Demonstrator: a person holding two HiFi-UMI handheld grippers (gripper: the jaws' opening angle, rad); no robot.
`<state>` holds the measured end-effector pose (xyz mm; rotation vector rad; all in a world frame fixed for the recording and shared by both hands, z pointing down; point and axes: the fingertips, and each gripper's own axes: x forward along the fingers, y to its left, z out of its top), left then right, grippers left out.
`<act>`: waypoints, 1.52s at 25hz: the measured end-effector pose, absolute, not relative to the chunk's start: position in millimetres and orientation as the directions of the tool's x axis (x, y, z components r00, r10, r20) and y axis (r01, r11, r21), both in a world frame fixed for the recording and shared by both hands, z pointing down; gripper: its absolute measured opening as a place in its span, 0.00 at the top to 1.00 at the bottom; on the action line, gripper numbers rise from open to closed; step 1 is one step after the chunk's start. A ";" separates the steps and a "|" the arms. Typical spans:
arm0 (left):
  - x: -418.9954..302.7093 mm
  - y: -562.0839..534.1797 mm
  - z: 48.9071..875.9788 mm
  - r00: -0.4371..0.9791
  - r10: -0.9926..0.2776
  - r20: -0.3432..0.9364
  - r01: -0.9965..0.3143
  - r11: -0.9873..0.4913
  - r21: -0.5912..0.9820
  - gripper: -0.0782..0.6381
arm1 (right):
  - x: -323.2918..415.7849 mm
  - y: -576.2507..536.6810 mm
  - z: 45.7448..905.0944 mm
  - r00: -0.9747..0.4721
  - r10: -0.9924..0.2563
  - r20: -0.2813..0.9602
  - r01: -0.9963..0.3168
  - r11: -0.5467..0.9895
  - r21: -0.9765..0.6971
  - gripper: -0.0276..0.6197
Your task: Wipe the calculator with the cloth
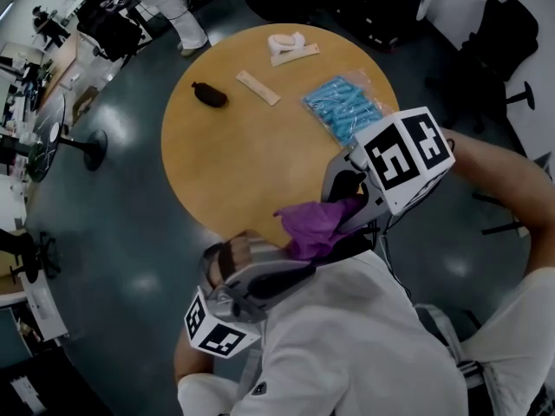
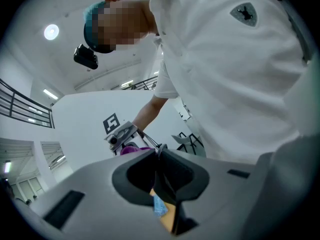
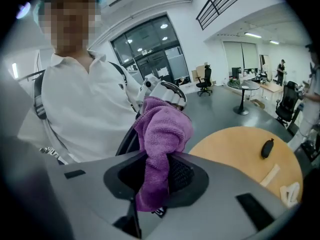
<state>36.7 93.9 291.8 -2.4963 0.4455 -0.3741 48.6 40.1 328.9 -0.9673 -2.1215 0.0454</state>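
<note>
Held items, lower centre.
One purple cloth point(image 3: 162, 134) pinched by right hand-held gripper point(image 3: 155, 176); calculator point(image 1: 247, 251) pinched by left hand-held gripper point(image 2: 164, 181), near bench point(image 1: 243, 163) edge.

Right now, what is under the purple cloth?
The purple cloth, clamped in the right hand-held gripper, hangs over the front of the left hand-held gripper, which pinches something thin and dark, likely the calculator. What the cloth covers cannot be seen.
</note>
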 end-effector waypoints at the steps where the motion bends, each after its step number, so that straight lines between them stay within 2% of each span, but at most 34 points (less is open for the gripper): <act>1: 38.2 94.4 290.7 0.907 -0.387 0.165 -0.227 -0.780 -0.583 0.83 | 49.0 39.9 330.3 -0.394 0.650 0.650 0.623 0.709 -0.332 0.81; 9: 44.7 104.8 269.5 0.925 -0.362 0.110 -0.229 -0.768 -0.598 0.83 | 48.9 38.0 336.9 -0.405 0.654 0.639 0.625 0.708 -0.329 0.81; 20: 46.8 113.5 236.8 0.939 -0.344 0.032 -0.250 -0.741 -0.623 0.83 | 46.9 58.8 330.8 -0.380 0.750 0.541 0.689 0.620 -0.375 0.81; 32: 39.8 121.9 204.5 0.941 -0.332 -0.067 -0.301 -0.729 -0.615 0.83 | 44.9 79.3 356.7 -0.361 0.818 0.448 0.703 0.554 -0.446 0.81; 35: 38.3 119.9 194.9 0.936 -0.339 -0.093 -0.322 -0.723 -0.611 0.83 | 49.0 79.2 370.2 -0.345 0.817 0.463 0.697 0.553 -0.456 0.81; 38: 36.8 120.2 200.7 0.929 -0.363 -0.078 -0.329 -0.707 -0.626 0.83 | 48.6 60.6 401.2 -0.370 0.749 0.549 0.666 0.626 -0.405 0.81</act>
